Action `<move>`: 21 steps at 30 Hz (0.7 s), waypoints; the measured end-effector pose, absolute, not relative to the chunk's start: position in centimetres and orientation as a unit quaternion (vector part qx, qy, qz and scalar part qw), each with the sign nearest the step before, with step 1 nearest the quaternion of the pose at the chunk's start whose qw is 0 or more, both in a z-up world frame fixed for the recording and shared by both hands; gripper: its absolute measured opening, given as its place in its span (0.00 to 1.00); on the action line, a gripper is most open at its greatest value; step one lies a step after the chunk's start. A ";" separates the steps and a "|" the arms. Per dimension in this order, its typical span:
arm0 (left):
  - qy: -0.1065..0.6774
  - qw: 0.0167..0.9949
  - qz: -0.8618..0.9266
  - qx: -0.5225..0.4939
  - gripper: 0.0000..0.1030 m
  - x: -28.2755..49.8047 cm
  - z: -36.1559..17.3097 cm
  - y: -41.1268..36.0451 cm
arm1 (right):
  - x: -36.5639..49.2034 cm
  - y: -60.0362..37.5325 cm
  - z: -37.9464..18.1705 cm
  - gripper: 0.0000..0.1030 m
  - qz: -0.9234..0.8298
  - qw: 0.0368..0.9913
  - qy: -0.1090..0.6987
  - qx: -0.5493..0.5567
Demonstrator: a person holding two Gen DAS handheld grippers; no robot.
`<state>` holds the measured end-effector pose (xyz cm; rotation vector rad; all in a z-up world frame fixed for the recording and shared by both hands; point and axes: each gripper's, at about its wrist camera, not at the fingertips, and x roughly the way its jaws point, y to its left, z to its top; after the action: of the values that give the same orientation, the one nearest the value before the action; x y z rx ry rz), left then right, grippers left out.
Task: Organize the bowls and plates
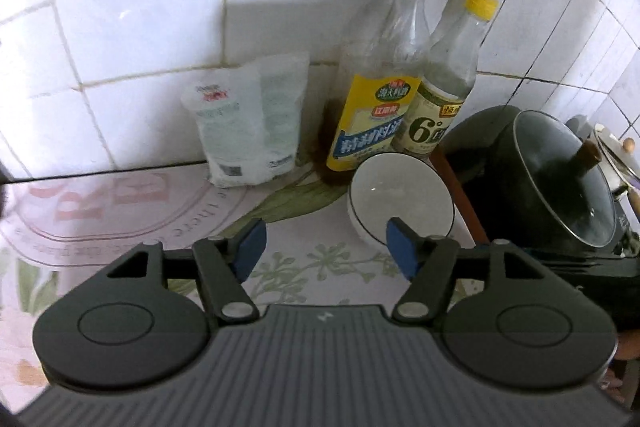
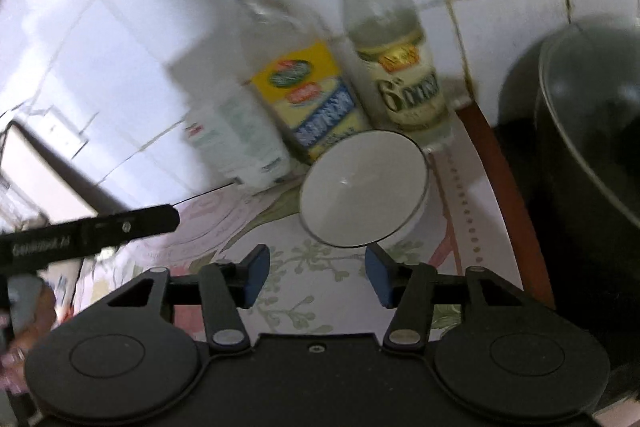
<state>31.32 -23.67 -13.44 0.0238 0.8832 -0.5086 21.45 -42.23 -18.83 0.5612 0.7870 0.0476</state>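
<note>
A white bowl with a dark rim (image 1: 402, 197) stands on the floral tablecloth in front of two bottles. It also shows in the right wrist view (image 2: 362, 189). My left gripper (image 1: 326, 249) is open and empty, just in front of and left of the bowl. My right gripper (image 2: 316, 277) is open and empty, just short of the bowl's near rim. No plates are in view.
Two bottles (image 1: 380, 99) (image 1: 444, 95) and a white bag (image 1: 250, 127) stand against the tiled wall. A dark pot with a glass lid (image 1: 560, 183) sits to the right past a wooden edge. The left gripper's body (image 2: 88, 233) shows at left in the right wrist view.
</note>
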 end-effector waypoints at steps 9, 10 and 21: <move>0.475 0.847 -0.238 -0.026 0.64 34.7 -17.3 -26.6 | 24.2 -43.7 -21.8 0.57 -0.019 0.875 0.400 0.273; 0.478 0.845 -0.238 -0.031 0.64 35.0 -17.6 -26.8 | 24.6 -43.7 -22.2 0.57 -0.022 0.874 0.403 0.272; 0.506 0.828 -0.237 -0.042 0.59 36.9 -20.6 -29.3 | 26.7 -44.1 -24.2 0.56 -0.066 0.879 0.399 0.254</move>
<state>36.90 -29.35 -20.65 -0.0887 1.0754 -0.5022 26.66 -44.10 -24.17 0.5299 0.8313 -0.1381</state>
